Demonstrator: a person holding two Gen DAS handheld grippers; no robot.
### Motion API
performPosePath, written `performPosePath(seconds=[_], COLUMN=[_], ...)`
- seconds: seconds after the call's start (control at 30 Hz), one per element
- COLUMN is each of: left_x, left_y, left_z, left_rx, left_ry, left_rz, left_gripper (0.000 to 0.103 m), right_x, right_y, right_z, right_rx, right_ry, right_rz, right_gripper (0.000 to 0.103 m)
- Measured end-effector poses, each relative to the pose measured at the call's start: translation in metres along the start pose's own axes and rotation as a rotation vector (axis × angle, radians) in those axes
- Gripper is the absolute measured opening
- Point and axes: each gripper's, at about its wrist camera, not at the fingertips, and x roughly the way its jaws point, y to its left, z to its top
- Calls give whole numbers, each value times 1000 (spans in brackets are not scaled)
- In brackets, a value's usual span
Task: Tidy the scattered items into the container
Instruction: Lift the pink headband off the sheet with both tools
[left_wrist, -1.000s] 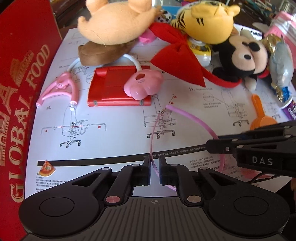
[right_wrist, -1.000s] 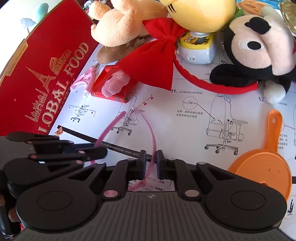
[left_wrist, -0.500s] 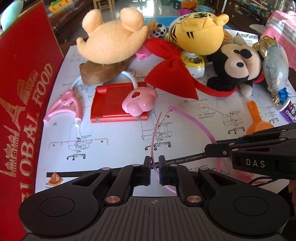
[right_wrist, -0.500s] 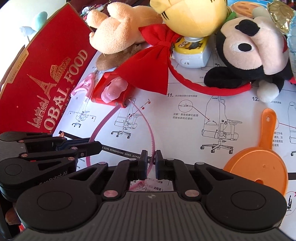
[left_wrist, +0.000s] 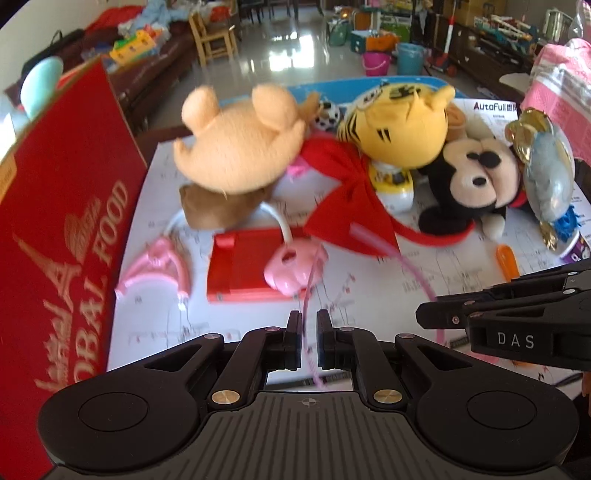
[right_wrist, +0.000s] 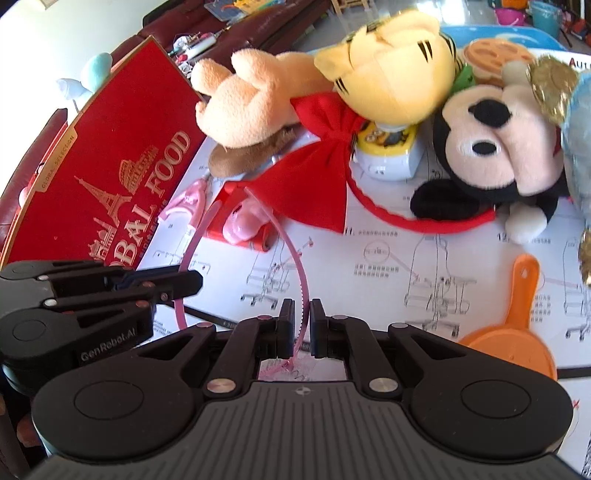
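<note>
We clamp the pink headband (right_wrist: 295, 266) in both our left gripper (left_wrist: 309, 332) and right gripper (right_wrist: 302, 319). The red box (right_wrist: 110, 184) reads "GLOBAL FOOD"; its inside is hidden.

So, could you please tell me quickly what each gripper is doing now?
Left gripper: shut on the pink headband.
Right gripper: shut on the same headband.

Four plush toys (left_wrist: 240, 147), two headbands (right_wrist: 295, 266), one box (right_wrist: 110, 177).
</note>
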Motion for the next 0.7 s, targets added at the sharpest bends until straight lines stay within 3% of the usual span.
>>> performPosePath(seconds=[0.2, 0.3, 0.33, 0.37, 0.47, 0.57, 0.7], left_x=[4, 8, 9, 10, 13, 15, 22], left_y=[-4, 2, 6, 11, 16, 17, 16], left_z=[26, 34, 33, 30, 12, -4, -15], left_rx=[37, 34, 21, 10, 12, 0, -47], left_ry=[-38, -38, -25, -9, 36, 76, 124], left_rz=[-40, -1, -9, -24, -11, -26, -68], left_gripper=[4, 4, 9, 24, 40, 54, 64], right_x=[0, 1, 1, 1, 3, 8, 13], right_y=[4, 0, -3, -5, -13, -18, -13], right_z=[13, 17, 17, 16, 12, 8, 5], right_rx=[-16, -3, 3, 4, 10, 37, 26], right_ry=[-32, -27, -22, -20, 3, 30, 47], right_rz=[-6, -15, -13, -15, -32, -23, -3], right_gripper=[9, 10, 10, 10, 12, 12, 14])
